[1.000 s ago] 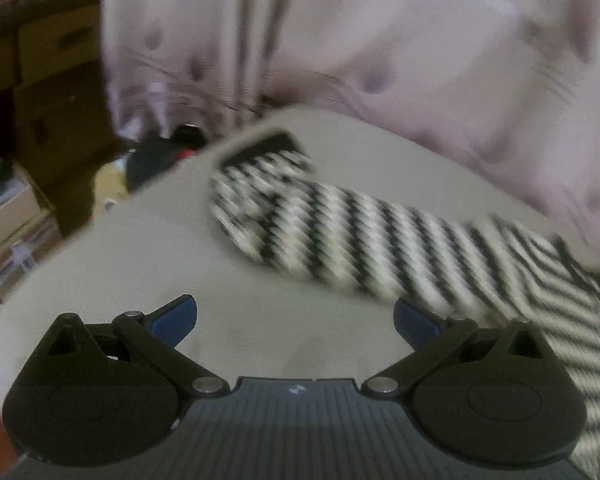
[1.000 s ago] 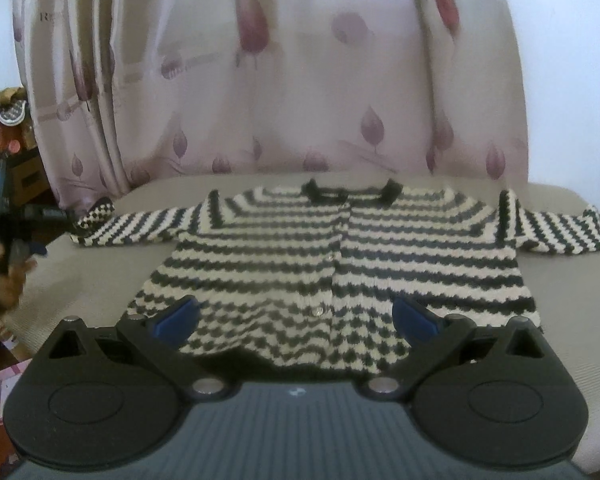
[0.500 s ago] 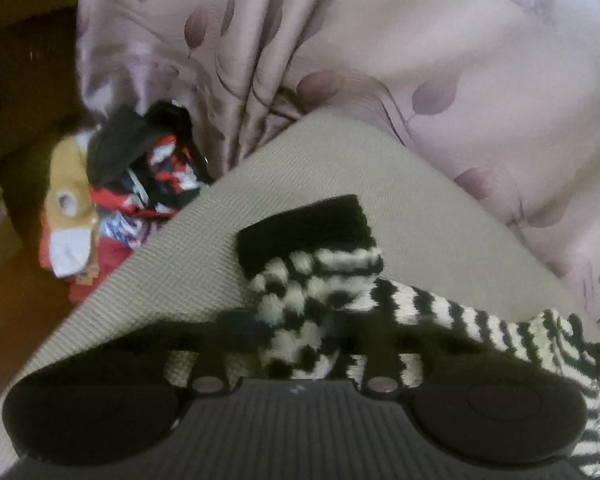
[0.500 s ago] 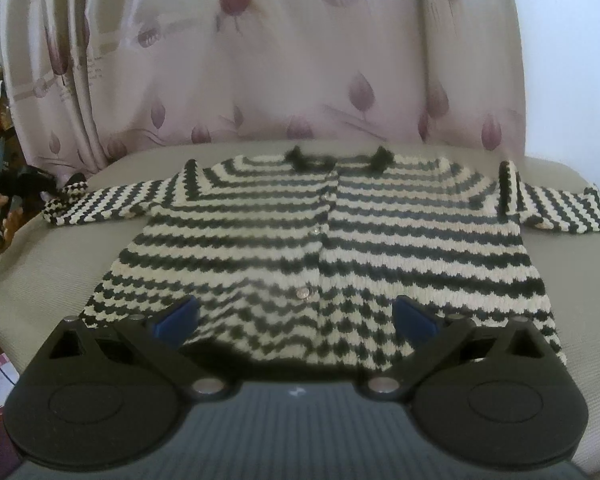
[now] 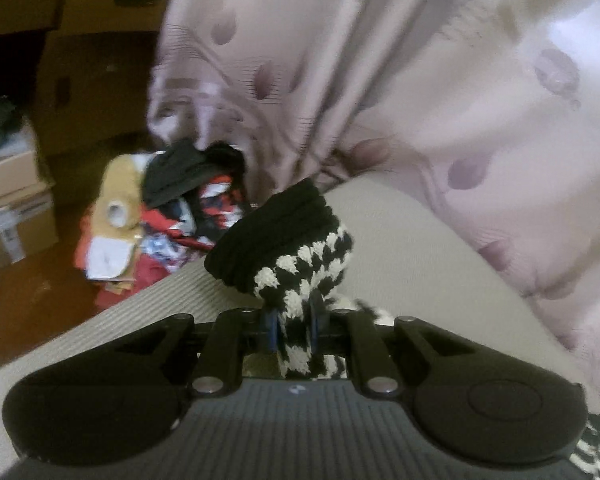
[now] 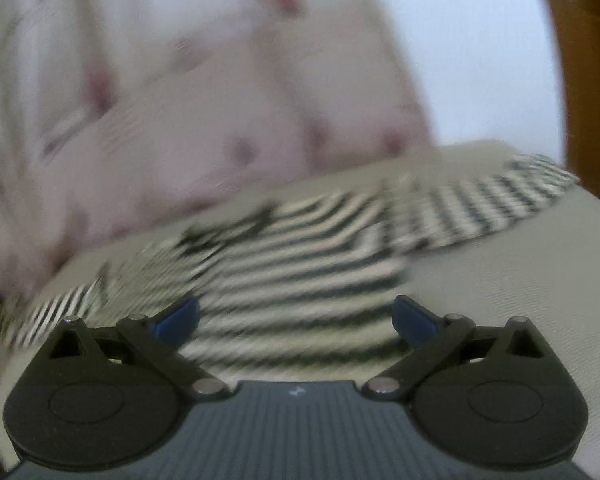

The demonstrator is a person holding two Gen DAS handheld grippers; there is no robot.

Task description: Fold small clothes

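A small black-and-cream striped knit cardigan (image 6: 300, 248) lies spread flat on a beige cushion (image 6: 500, 280). In the left wrist view my left gripper (image 5: 294, 324) is shut on the cardigan's left sleeve (image 5: 304, 264) just behind its black cuff (image 5: 272, 232), and the sleeve end stands lifted off the cushion (image 5: 400, 256). In the blurred right wrist view my right gripper (image 6: 296, 316) is open and empty, low over the cardigan's body, with the right sleeve (image 6: 500, 200) stretching to the far right.
A pink leaf-print curtain (image 5: 380, 80) hangs behind the cushion. A heap of clothes (image 5: 160, 220) and cardboard boxes (image 5: 12, 200) sit on the floor past the cushion's left edge. A wooden panel (image 6: 580, 80) stands at the far right.
My left gripper closed on the left sleeve near the cuff and lifted it. My right gripper swung quickly to the right and lower over the cardigan, still open.
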